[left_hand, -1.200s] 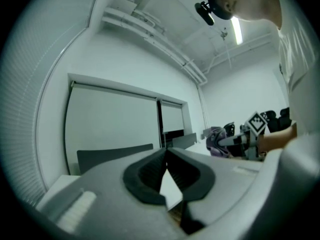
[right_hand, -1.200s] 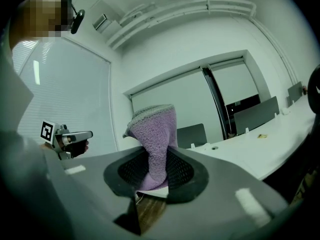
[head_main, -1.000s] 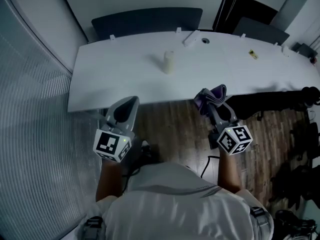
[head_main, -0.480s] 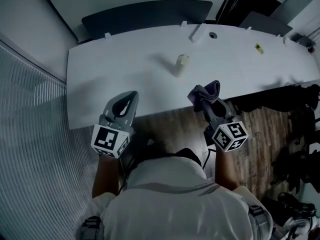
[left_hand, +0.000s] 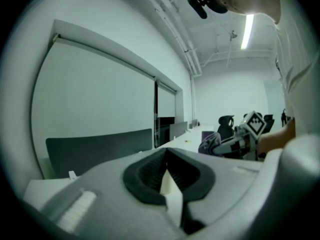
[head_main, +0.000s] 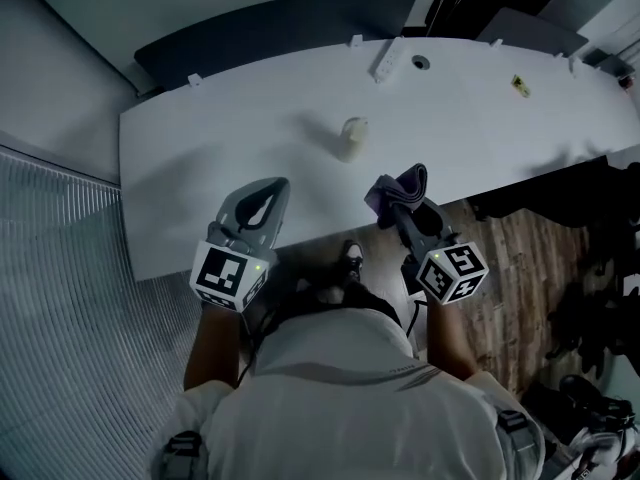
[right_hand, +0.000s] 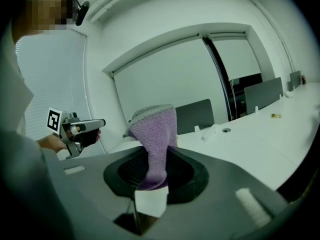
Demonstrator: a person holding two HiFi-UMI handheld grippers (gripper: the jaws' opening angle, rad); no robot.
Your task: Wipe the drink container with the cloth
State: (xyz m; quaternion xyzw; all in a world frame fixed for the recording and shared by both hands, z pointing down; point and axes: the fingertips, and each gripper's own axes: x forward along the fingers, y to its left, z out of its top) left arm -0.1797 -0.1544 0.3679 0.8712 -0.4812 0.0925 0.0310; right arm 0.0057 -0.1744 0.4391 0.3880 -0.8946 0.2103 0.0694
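A small pale drink container (head_main: 352, 138) stands upright in the middle of the long white table (head_main: 200, 148). Through the left gripper's jaws it shows as a cream sliver, the container (left_hand: 168, 182). My left gripper (head_main: 270, 190) is shut and holds nothing; it hovers over the table's near edge, left of and nearer than the container. My right gripper (head_main: 392, 196) is shut on a purple cloth (head_main: 402, 188), which sticks up from the jaws as the cloth (right_hand: 156, 139). It sits at the near edge, right of and nearer than the container.
A white power strip (head_main: 387, 62) and a round cable port (head_main: 419, 62) lie at the table's far side, a small yellow item (head_main: 521, 85) farther right. Dark chairs (head_main: 280, 28) stand behind the table. Wooden floor and black chair bases (head_main: 590, 268) are to the right.
Both grippers have advanced from in front of the table to over its near edge, closer to the container. The cloth stays clamped in the right gripper.
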